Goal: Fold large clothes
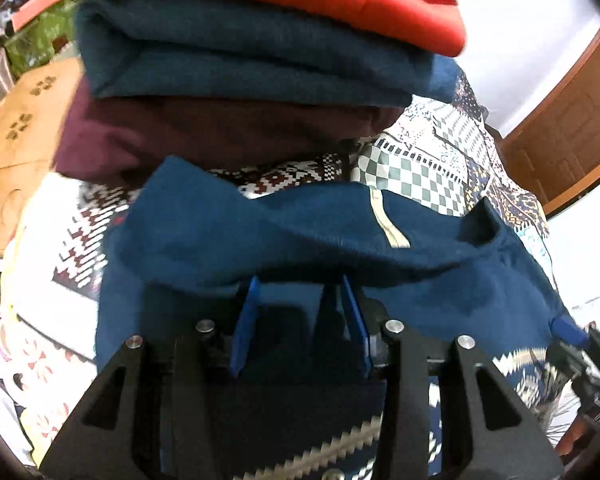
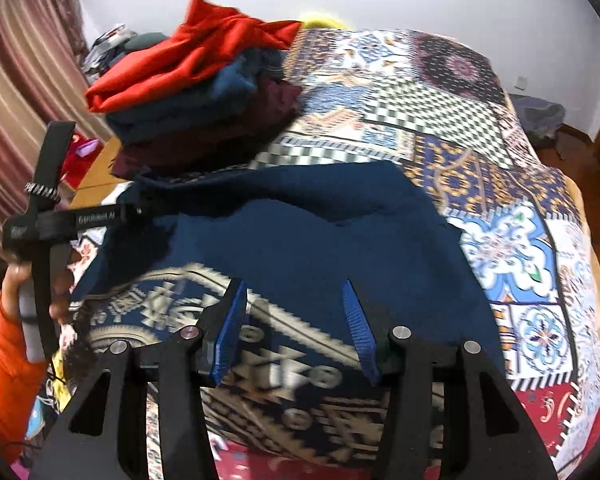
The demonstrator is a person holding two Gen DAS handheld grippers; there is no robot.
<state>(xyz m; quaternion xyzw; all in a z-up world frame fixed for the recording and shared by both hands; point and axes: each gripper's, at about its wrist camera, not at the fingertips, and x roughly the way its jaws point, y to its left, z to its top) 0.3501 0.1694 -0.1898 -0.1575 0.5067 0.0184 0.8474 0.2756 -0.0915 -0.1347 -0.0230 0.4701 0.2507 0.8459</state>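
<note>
- The dark blue garment [image 2: 320, 240] lies spread on the bed, on the patterned quilt [image 2: 520, 240], directly ahead of both tools; its far edge reaches nearly to the stack of folded clothes [image 2: 188, 92].
- It looks like a thick knit or fleece: soft, limp and fairly bulky, so it should drape and sag when lifted and hold no shape of its own. The nap looks grippy rather than slippery, and nothing about it seems fragile.
- In the left wrist view a rumpled fold [image 1: 300, 240] of the cloth rises just past the tips, with a pale strip [image 1: 392, 228] showing in a crease.
- A good hold is probably a hem or corner, pinching one layer only, since the bunched middle would drag extra cloth.
- The left gripper [image 1: 300, 284] has its blue fingers [image 1: 244, 320] apart, low over the cloth, and seems to clamp nothing, though the fold hides the tips.
- The right gripper [image 2: 296, 292] is spread wide above the near part of the garment, holding nothing.
- The stack, red on top, then teal, then maroon, stands behind the garment near the bed's left edge.
- A wooden floor [image 2: 96, 172] and striped curtain [image 2: 28, 80] lie beyond.
</note>
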